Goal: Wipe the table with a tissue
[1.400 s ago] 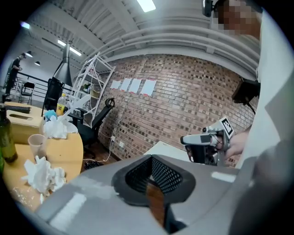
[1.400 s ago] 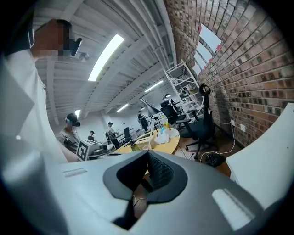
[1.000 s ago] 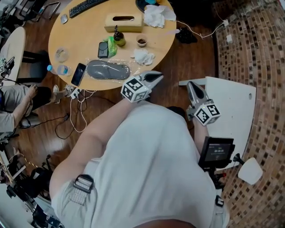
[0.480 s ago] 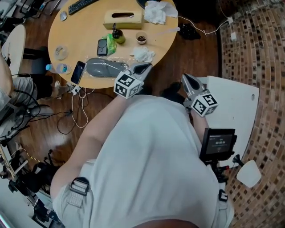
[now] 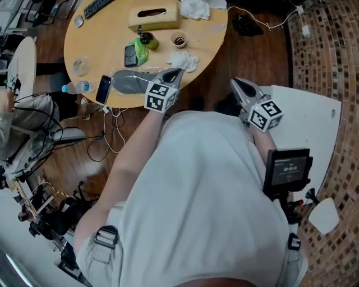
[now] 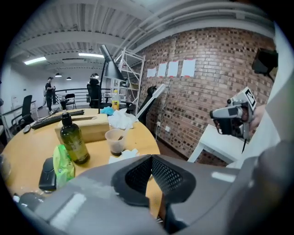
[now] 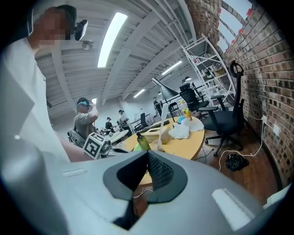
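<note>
A crumpled white tissue (image 5: 185,60) lies near the front edge of the round wooden table (image 5: 213,39); the left gripper view has the tissue (image 6: 123,155) just beyond the jaws. My left gripper (image 5: 173,74) is shut and empty, its tip over the table's near edge right beside the tissue. A tan tissue box (image 5: 154,18) stands farther back, and more white tissue (image 5: 196,7) is heaped at the far edge. My right gripper (image 5: 238,84) hangs off the table to the right, above the floor, jaws together with nothing in them. It points toward the table (image 7: 179,137).
On the table are a dark bottle (image 5: 145,39), a small cup (image 5: 179,40), a green packet (image 5: 140,53), two phones, a grey pouch (image 5: 132,84), a water bottle (image 5: 76,87) and a keyboard (image 5: 98,7). A white side table (image 5: 305,120) stands at the right; cables (image 5: 112,134) trail on the floor.
My left gripper has moved forward and dipped, from off the table's edge to beside the crumpled tissue. The right gripper has shifted a little toward the table. Both stay shut.
</note>
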`<state>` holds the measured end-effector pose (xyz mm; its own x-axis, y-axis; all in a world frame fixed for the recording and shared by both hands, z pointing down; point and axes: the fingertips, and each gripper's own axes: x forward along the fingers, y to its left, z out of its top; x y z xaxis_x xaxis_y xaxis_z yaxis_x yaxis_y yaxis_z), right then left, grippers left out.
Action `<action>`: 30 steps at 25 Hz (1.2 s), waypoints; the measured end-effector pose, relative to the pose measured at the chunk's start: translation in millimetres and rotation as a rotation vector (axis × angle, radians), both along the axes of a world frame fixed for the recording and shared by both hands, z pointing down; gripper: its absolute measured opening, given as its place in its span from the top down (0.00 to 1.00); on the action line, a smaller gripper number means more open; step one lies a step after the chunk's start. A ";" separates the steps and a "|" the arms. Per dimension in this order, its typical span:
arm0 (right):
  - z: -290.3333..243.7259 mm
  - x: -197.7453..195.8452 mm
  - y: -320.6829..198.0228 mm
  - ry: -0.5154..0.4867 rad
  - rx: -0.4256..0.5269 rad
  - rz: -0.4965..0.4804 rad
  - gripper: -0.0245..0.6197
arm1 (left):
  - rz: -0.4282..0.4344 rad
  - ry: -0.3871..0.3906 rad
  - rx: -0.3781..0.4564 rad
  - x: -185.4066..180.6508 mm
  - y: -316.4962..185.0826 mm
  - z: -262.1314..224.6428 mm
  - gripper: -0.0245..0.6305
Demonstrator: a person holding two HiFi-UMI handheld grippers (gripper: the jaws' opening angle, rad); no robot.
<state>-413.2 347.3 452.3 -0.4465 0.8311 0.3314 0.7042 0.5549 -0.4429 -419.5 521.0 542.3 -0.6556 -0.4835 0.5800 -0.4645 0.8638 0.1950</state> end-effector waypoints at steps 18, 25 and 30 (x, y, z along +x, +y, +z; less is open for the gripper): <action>6.1 -19.2 -33.8 0.033 0.012 0.115 0.95 | 0.107 0.353 -0.339 -36.6 30.6 95.0 0.57; 4.3 -28.3 -46.4 0.038 0.009 0.162 0.95 | 0.080 0.335 -0.303 -42.1 28.8 92.3 0.80; 4.8 -31.8 -47.3 0.038 0.001 0.178 0.95 | 0.043 0.270 -0.194 -44.8 26.5 73.7 0.84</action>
